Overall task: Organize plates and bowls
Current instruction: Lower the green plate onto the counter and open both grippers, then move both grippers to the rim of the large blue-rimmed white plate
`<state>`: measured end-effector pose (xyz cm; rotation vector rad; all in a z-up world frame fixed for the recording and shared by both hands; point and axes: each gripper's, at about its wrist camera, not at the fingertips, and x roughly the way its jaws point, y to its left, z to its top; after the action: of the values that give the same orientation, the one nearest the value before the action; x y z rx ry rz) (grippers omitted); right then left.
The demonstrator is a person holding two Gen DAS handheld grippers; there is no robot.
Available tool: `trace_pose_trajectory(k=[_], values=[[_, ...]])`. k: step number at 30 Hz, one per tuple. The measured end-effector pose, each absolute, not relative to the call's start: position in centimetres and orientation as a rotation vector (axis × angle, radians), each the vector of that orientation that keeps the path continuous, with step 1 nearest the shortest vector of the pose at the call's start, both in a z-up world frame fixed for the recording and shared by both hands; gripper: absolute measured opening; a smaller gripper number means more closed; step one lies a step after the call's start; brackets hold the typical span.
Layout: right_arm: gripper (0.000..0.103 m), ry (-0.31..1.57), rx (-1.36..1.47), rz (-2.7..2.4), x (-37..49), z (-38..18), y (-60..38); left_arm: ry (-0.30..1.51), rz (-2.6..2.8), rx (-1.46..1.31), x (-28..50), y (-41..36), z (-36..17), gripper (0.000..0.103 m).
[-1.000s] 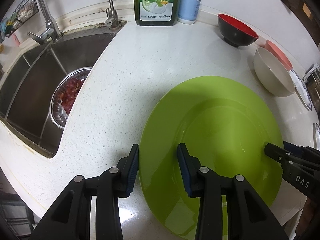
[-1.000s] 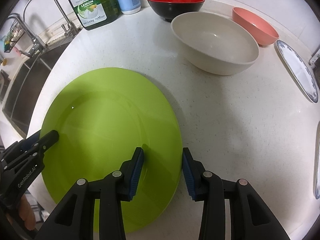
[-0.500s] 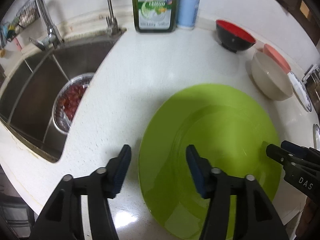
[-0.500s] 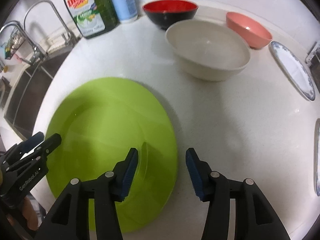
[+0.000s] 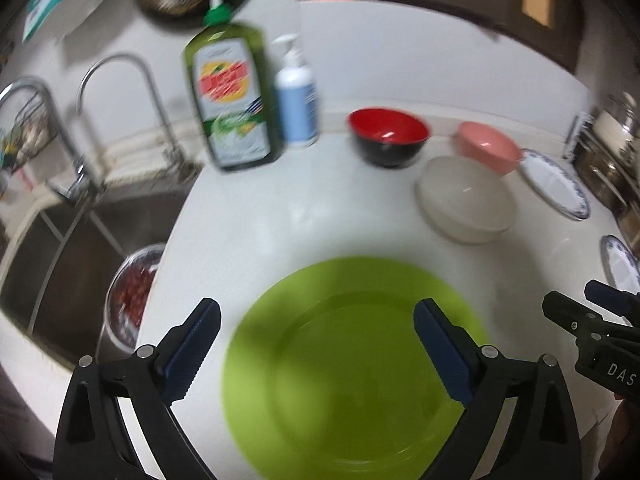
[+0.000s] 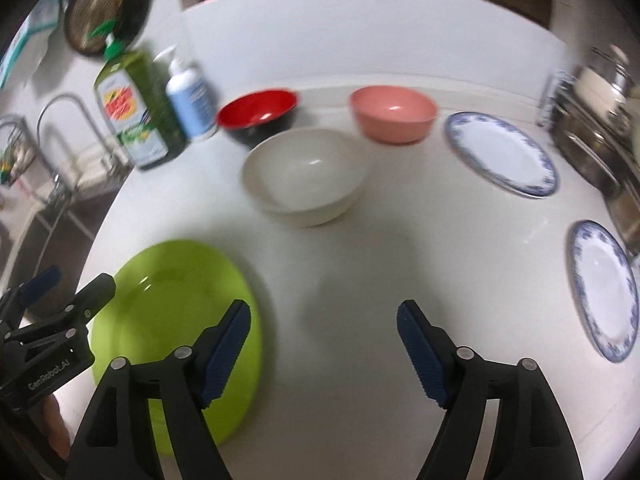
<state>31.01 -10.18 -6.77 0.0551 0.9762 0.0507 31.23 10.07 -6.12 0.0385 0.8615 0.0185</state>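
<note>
Both grippers held wide apart above the green plate on the tabletop.

Left wrist view: the left gripper (image 5: 316,344) stands wide apart, empty, above the green plate (image 5: 352,364), which lies flat on the white tabletop (image 5: 280,216). Beyond the plate sit a white bowl (image 5: 466,200), a red bowl (image 5: 388,136) and a pink bowl (image 5: 488,150); a blue-rimmed plate (image 5: 554,188) lies right of the pink bowl. The sink (image 5: 72,248) is left of the green plate. The right gripper (image 5: 588,312) shows at the plate's right.
Right wrist view: the right gripper (image 6: 324,348) is also spread, holding nothing, over bare tabletop just right of the green plate (image 6: 176,300). The white bowl (image 6: 306,176) lies beyond; two blue-rimmed plates (image 6: 502,154) (image 6: 604,290) lie well to its right.
</note>
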Motion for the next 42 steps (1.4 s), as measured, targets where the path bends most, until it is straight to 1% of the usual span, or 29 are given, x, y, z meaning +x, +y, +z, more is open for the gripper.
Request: trace_pose_trajectory(k=[6, 9, 19, 31, 42], values=[[0.079, 0.909, 0.092, -0.05, 29.1, -4.9, -14.2, 0.784, -0.083, 0.103, 31.5, 5.5, -4.1, 0.102], [0.083, 0.878, 0.101, -0.114, 28.1, -3.9, -16.6, 0.753, -0.122, 0.122, 31.6, 3.4, -3.2, 0.103], [0.083, 0.809, 0.156, -0.28, 25.0, -1.7, -23.6, 0.658, -0.283, 0.169, 31.3, -4.8, -0.2, 0.103], [0.083, 0.766, 0.209, -0.461, 21.7, -0.8, -32.2, 0.635, -0.436, 0.215, 31.2, -14.7, 1.0, 0.103], [0.083, 0.792, 0.252, -0.56, 21.2, -2.1, -39.3, 0.67, -0.534, 0.284, 32.3, -23.2, 0.0, 0.103]])
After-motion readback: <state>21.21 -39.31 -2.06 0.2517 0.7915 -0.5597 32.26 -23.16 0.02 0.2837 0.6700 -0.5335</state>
